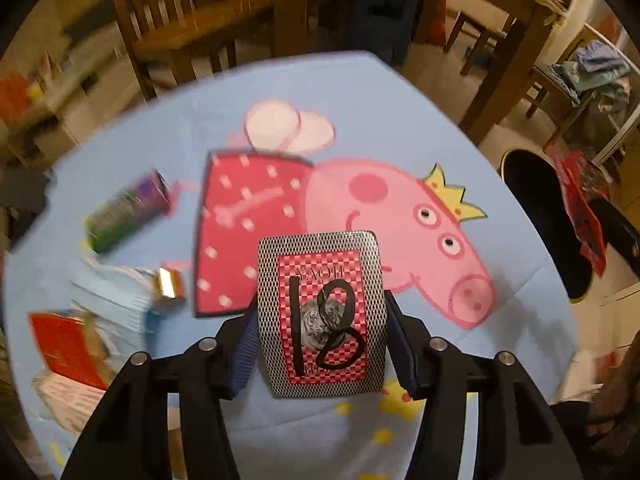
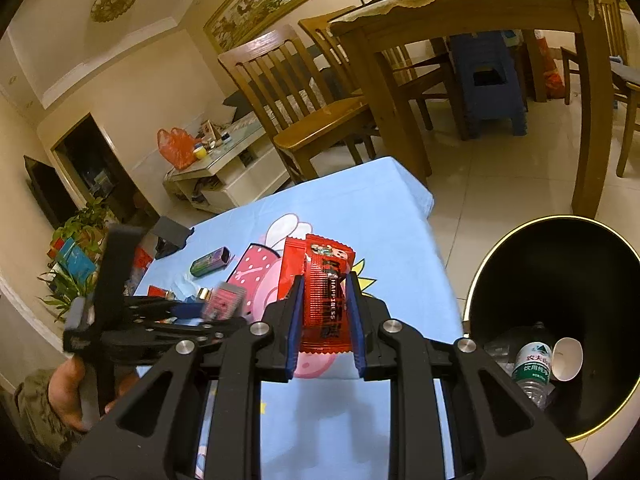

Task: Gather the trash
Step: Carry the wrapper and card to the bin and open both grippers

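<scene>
My left gripper (image 1: 322, 320) is shut on a playing-card box (image 1: 322, 312), red and black patterned with "18" drawn on it, held above the table's blue cartoon-pig cloth (image 1: 380, 120). My right gripper (image 2: 325, 312) is shut on a red snack wrapper (image 2: 320, 276), held above the table's right side. The black trash bin (image 2: 520, 260) stands on the floor to the right; a plastic bottle (image 2: 532, 364) and a paper cup (image 2: 568, 358) lie in it. On the table's left lie a green-purple box (image 1: 128, 210), crumpled tissue (image 1: 116, 292), a small gold item (image 1: 170, 284) and a red packet (image 1: 66, 348).
Wooden chairs (image 2: 296, 96) and a dining table (image 2: 460, 12) stand beyond the low table. A black phone stand (image 2: 170, 234) sits at the table's far left corner. The bin also shows in the left wrist view (image 1: 540, 208), beside a red bag (image 1: 584, 208).
</scene>
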Available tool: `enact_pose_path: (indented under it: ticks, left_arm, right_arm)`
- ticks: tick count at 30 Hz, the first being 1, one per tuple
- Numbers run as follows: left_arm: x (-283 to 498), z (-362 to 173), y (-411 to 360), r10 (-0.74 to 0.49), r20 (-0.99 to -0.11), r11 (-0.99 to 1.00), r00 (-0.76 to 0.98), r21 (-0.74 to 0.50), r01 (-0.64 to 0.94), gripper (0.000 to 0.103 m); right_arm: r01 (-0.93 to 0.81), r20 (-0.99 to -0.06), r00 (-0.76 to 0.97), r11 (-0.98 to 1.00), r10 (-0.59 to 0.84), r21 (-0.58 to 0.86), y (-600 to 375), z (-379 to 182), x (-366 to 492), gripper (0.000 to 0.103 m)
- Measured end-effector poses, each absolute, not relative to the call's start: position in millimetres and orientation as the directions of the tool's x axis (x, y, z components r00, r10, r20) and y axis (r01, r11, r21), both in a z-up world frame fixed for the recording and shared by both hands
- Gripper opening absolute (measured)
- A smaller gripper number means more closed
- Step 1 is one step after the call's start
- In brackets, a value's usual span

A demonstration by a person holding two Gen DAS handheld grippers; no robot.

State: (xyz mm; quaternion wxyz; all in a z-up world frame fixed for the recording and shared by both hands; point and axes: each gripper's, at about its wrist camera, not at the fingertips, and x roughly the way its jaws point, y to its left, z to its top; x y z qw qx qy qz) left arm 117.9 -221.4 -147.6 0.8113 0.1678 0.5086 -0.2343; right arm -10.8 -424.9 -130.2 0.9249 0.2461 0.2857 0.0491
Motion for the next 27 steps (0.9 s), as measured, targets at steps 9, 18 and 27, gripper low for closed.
enact_pose_path:
  ticks: [9,18,27]
  left_arm:
    - [84,-115,-240,-0.305,-0.829,0.812,0.469,0.031,0.583,0.055]
    - [58,-122,-301,-0.355,-0.833,0.727,0.425,0.04,0.685,0.055]
    - [44,-126,-361,-0.403,-0.825,0.649,0.395,0.047,0.759,0.055]
  right_arm:
    - [0.166,-0.571,0.812,0.891,0.121,0.424,-446,-139,-18,0.021]
    - [0.358,-0.586,0.804,0.868,-0.099,0.345,-493,-141,-44,0.021]
    - [0.561,-0.655,0.733,0.706,-0.181,0.433,-547,-173,-66,0.065]
